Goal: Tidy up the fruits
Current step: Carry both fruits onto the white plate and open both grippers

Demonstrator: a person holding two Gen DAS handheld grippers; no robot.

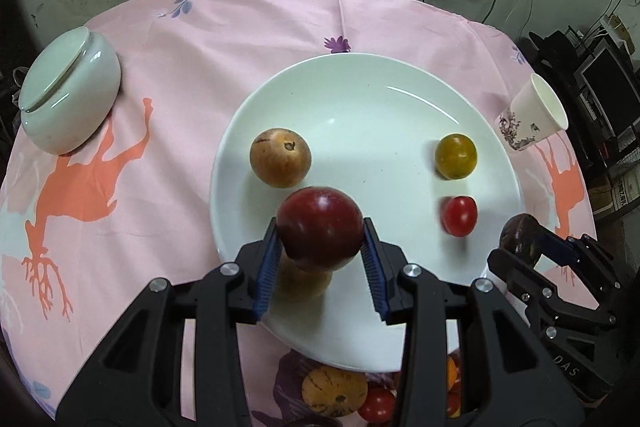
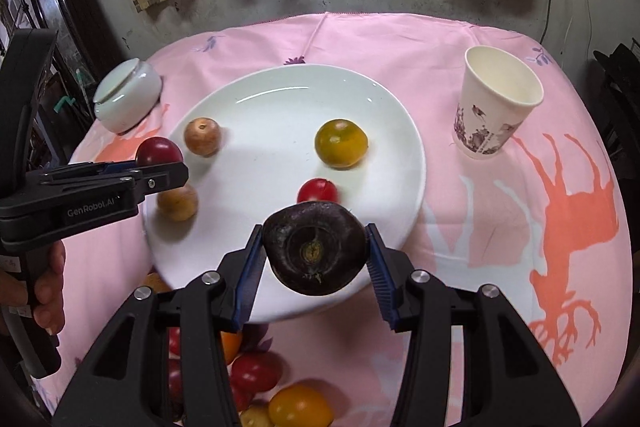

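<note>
The left gripper (image 1: 320, 247) grasps a red plum (image 1: 320, 229) between its blue ribbed pads (image 1: 267, 267); the plum is round and glossy, with no clear long axis, and it hangs over the near left part of the plate (image 1: 360, 83). The right gripper (image 2: 316, 259) grasps a dark purple fruit (image 2: 315, 247), wider than tall, with a matt, rough skin. Its stem end faces the right wrist camera, and it hangs over the near edge of the plate.

The plate is white, round, shallow and shiny, in the middle of the table. In it lie four fruits, all apart from each other: a brown round fruit (image 1: 280, 157) with a small scar on the far left, a tan fruit (image 2: 177, 202) on the near left, just under the plum, a yellow-green fruit (image 1: 456, 156) on the right, and a small red tomato (image 1: 459, 215) near to it.

Far left of the plate stands a white ceramic jar (image 1: 68, 91) with a lid on it. Far right stands a paper cup (image 2: 496, 103) with a printed pattern, upright; nothing shows inside.

Near the plate, on the pink cloth (image 2: 500, 267) with orange deer shapes, lies a heap of red, orange and yellow fruits (image 2: 280, 387). A hand (image 2: 48, 291) holds the left gripper's handle.
</note>
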